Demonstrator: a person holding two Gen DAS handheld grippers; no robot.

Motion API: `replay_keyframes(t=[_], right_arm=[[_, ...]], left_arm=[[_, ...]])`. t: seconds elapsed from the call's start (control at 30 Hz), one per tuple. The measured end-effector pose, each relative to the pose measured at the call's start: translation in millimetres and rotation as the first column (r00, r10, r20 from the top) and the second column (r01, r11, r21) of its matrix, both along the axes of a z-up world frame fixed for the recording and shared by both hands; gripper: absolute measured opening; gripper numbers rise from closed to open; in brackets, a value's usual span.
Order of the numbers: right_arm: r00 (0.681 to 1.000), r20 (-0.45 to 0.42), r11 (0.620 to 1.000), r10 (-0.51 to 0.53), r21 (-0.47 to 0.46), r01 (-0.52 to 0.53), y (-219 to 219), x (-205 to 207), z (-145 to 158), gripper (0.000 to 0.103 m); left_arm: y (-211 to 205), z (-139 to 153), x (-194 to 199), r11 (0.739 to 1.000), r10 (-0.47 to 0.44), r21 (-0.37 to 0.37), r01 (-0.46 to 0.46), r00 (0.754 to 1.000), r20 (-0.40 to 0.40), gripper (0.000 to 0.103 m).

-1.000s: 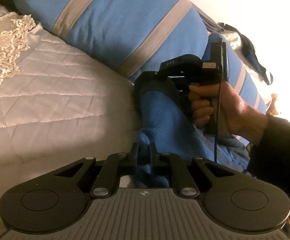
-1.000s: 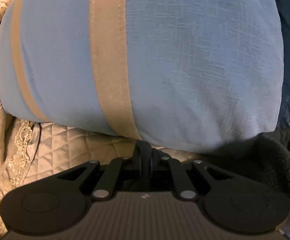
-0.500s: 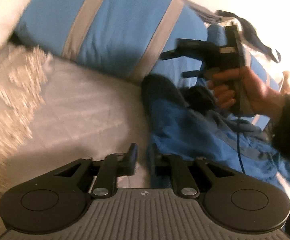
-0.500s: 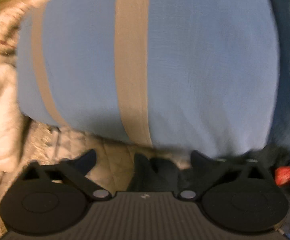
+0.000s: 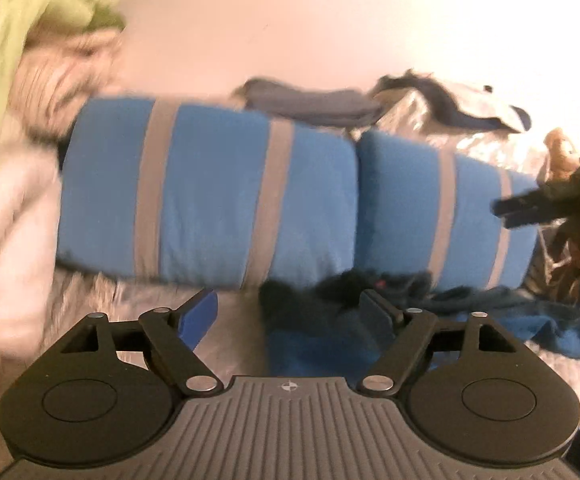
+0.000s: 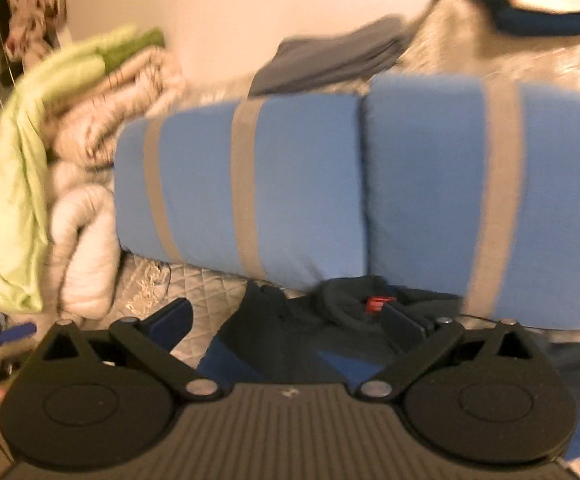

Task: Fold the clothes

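The blue fleece garment [image 6: 286, 344], dark at the collar with a small red label at the neck, lies on the quilted bed cover [image 6: 194, 292], its collar end pushed up against the foot of two blue pillows with grey stripes [image 5: 210, 196]; in the left wrist view the same garment [image 5: 330, 344] spreads away to the right in looser blue folds, so it reads as laid out flat for folding, and how far the folding has got cannot be told. Lying with the neck towards the pillows, it gives a straight edge to work from, which is probably why it is placed that way. The right tool [image 6: 286, 316] hangs above the collar with its jaws as wide as they go and nothing between the pads; the garment is only seen beyond them. The left tool [image 5: 290, 312] is above the cloth too, its jaws opening, and no fabric is pinched in them. Both look free to pick a new hold. In the left view the right tool shows as a dark blurred shape at the right edge, well apart from the garment. Beyond the pillows lie a grey folded pile [image 6: 330, 60] and, to the left, a green cloth [image 6: 30, 168] over pale bedding, apparently set aside to keep the working area clear.
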State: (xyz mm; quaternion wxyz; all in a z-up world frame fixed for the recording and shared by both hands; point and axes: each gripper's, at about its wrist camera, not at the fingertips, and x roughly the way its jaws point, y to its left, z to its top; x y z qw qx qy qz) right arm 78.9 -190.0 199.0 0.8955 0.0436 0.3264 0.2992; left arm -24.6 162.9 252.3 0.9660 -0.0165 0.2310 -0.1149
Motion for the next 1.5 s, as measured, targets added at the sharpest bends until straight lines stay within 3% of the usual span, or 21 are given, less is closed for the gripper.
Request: replay_keyframes(t=[0.2,0.3,0.5,0.7,0.8,0.93,1.1,1.23,1.43,1.5], right_arm=[[0.989,0.101,0.991,-0.11,-0.07,0.117,-103,-42,48,0.103],[0.978,0.097,0.983,-0.183,-0.016,0.185,-156,-55,60,0.103],[0.937,0.088,0.941,-0.338,0.034,0.336,-253,-75,59,0.103],[0.887,0.041,0.888,-0.46,0.021,0.46,-331,-87,12,0.103],[0.853,0.005,0.853,-0.522,0.024,0.522,-370,-96,-19,0.103],[0.807,-0.019,0.807,-0.591,0.002,0.591,-417,-112,-56,0.103],[0.753,-0.008,0.753,-0.658,-0.031,0.657,-474,-133,-91,0.103],[0.725,0.013,0.72,-0.689,-0.104,0.686,-503,-137,-111,0.099],[0.716,-0.023,0.701,-0.697,-0.231,0.675,-515,-117,-147,0.088],[0.701,-0.033,0.684,-0.712,-0.257,0.683,-519,-109,-157,0.088]], left_arm=[[-61,62,5,0.999,-0.024,0.037,0.024,1.0,0.019,0.081],[-96,86,6,0.996,-0.075,0.055,0.073,0.997,0.031,0.081],[-153,107,19,0.992,-0.129,-0.005,0.129,0.99,0.062,0.081],[-198,55,48,0.989,-0.142,-0.037,0.142,0.99,0.002,0.081],[-210,15,66,0.985,-0.154,-0.089,0.149,0.986,-0.061,0.081],[-215,-42,91,0.967,-0.172,-0.211,0.14,0.975,-0.142,0.081],[-228,-110,109,0.935,-0.251,-0.298,0.192,0.952,-0.174,0.081],[-234,-148,115,0.932,-0.264,-0.305,0.195,0.943,-0.203,0.081],[-223,-168,115,0.96,-0.215,-0.226,0.163,0.949,-0.229,0.081],[-217,-166,116,0.959,-0.207,-0.238,0.153,0.953,-0.222,0.081]])
